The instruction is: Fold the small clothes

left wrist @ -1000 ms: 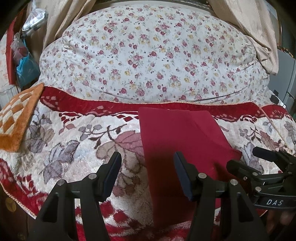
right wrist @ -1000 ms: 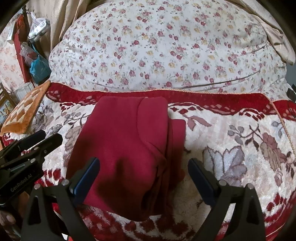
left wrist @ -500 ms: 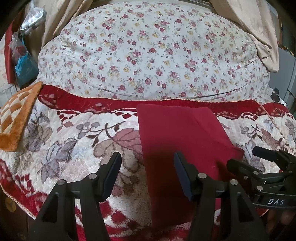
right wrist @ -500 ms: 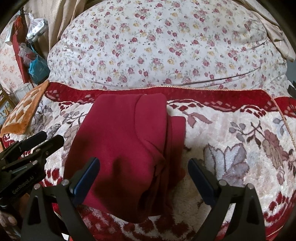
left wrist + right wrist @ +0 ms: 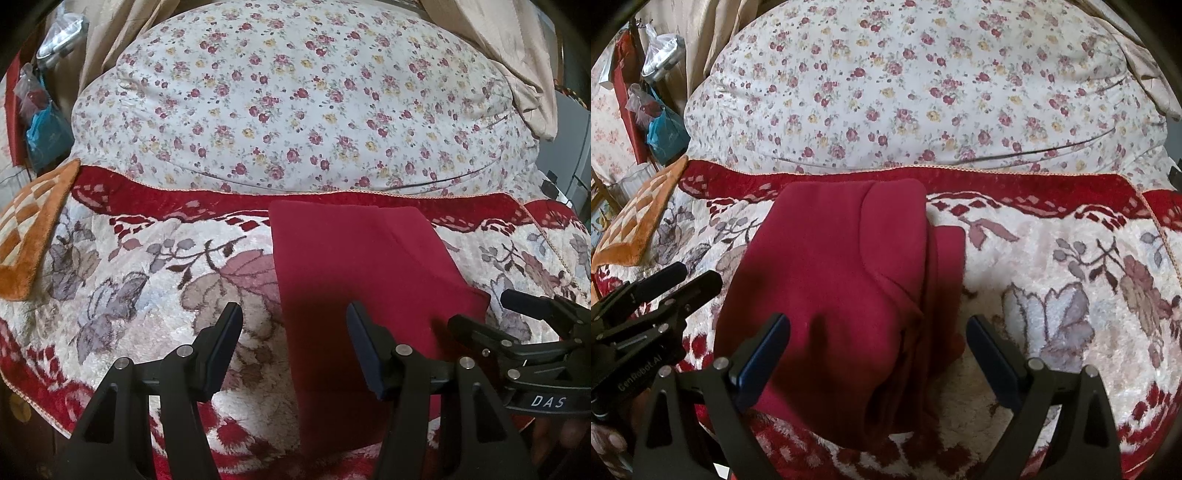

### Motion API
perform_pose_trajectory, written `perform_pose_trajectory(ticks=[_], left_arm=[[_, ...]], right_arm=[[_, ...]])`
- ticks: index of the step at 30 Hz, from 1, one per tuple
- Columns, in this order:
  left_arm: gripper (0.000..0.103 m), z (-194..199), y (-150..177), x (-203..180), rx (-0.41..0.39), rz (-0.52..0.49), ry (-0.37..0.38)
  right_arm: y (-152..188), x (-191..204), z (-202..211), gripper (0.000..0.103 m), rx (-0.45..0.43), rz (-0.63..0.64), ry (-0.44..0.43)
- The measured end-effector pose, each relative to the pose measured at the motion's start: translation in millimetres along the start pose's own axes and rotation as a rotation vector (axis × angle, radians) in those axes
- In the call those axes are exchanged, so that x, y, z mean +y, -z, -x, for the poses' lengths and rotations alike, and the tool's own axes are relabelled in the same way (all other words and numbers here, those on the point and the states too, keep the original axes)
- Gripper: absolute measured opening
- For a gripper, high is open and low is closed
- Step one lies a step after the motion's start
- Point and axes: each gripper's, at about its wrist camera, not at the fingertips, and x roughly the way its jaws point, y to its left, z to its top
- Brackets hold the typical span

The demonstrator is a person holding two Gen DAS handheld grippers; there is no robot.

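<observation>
Red garment (image 5: 834, 295) lies on the floral blanket (image 5: 1052, 266), long axis 12–6. Left claw (image 5: 293, 343) apart, straddling its 9 o'clock edge; right claw (image 5: 877, 354) apart, above its 6 o'clock end, nearer.

A big soft quilt (image 5: 295, 110) with little roses is lying at the back. A fluffy red and white blanket (image 5: 147, 266) with leaves is spreading out in front of it. An orange checked mat (image 5: 33, 236) is sitting at the left. Plastic bags (image 5: 661, 122) are hanging beside a tan curtain (image 5: 701, 44).
</observation>
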Motion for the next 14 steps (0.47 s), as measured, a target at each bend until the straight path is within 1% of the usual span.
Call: perform_pose_trajectory(ticks=[6,11,12,14], left_arm=[[0.037,-1.6,0.4,-1.0,0.008,0.006,0.008],[0.037,-9.4,-0.8,8.1,0.021,0.045,0.047],[0.037,-11.0,-1.3,10.8,0.022,0.051,0.047],[0.037,-14.6,-4.0,17.5,0.021,0.050,0.022]], right_arm=[[0.1,-1.5,-3.1,0.098,0.007,-0.006,-0.005],[0.1,-2.3,-7.4,0.098,0.014,-0.008,-0.007],[-0.1,-2.8,-8.4,0.098,0.016,-0.008,-0.008],[-0.6,-5.1,-11.0,0.098,0.019,-0.010,-0.009]])
